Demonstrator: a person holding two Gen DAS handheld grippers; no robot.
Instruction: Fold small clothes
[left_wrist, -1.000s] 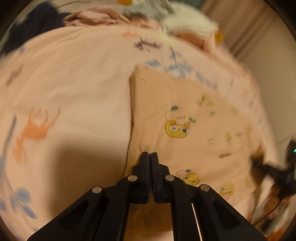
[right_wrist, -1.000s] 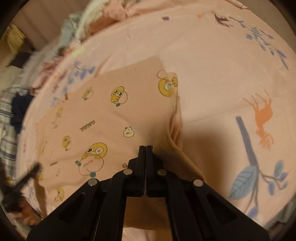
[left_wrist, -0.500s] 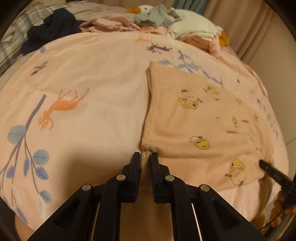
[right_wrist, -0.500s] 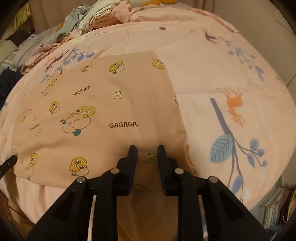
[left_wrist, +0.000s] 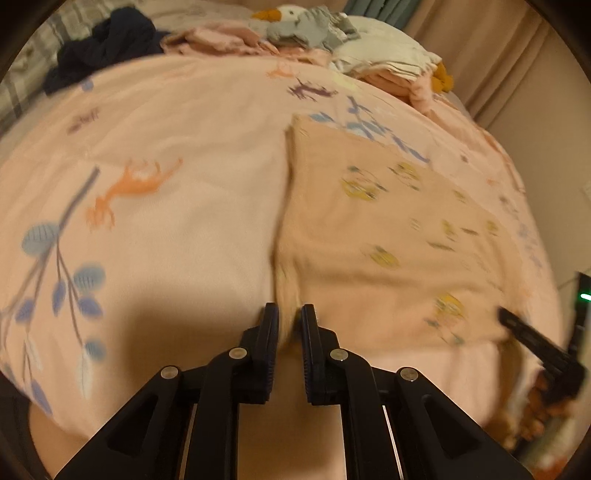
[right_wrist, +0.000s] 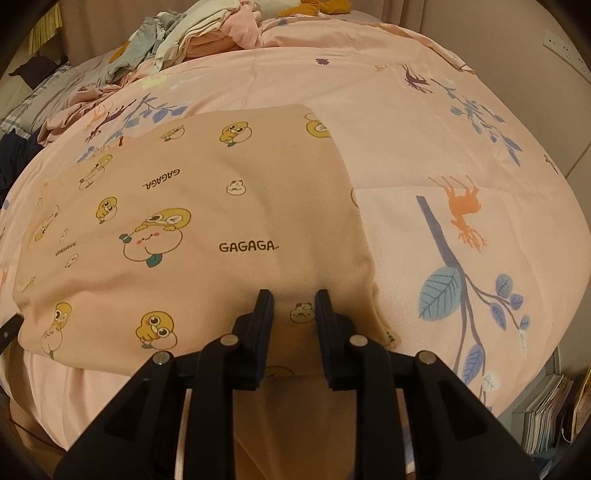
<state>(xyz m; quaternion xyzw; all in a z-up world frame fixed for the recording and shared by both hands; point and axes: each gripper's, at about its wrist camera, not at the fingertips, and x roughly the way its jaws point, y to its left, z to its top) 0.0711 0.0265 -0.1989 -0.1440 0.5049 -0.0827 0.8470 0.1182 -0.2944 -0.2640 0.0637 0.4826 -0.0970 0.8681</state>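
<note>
A peach garment (right_wrist: 207, 214) printed with yellow cartoon ducks and the word GAGAGA lies spread flat on a bed (right_wrist: 424, 122), near its front edge, on a pink cover with deer and blue leaves. The right claw (right_wrist: 293, 301) hangs over the garment's near hem by its right corner, fingers spread apart with bare cloth showing between them and no fold pinched. In the left wrist view, which is blurred, the left claw (left_wrist: 290, 315) sits at the garment's (left_wrist: 388, 236) near left corner; a bunched bit of hem rises between its fingers, which stand close around it and appear to pinch it. The right claw (left_wrist: 532, 339) shows there at the garment's far side, by the bed's front edge. At the back edge of the bed lies a heap of clothes (right_wrist: 199, 33), with a dark garment (left_wrist: 103, 40) and a grey stuffed goose (left_wrist: 299, 26) among them.
</note>
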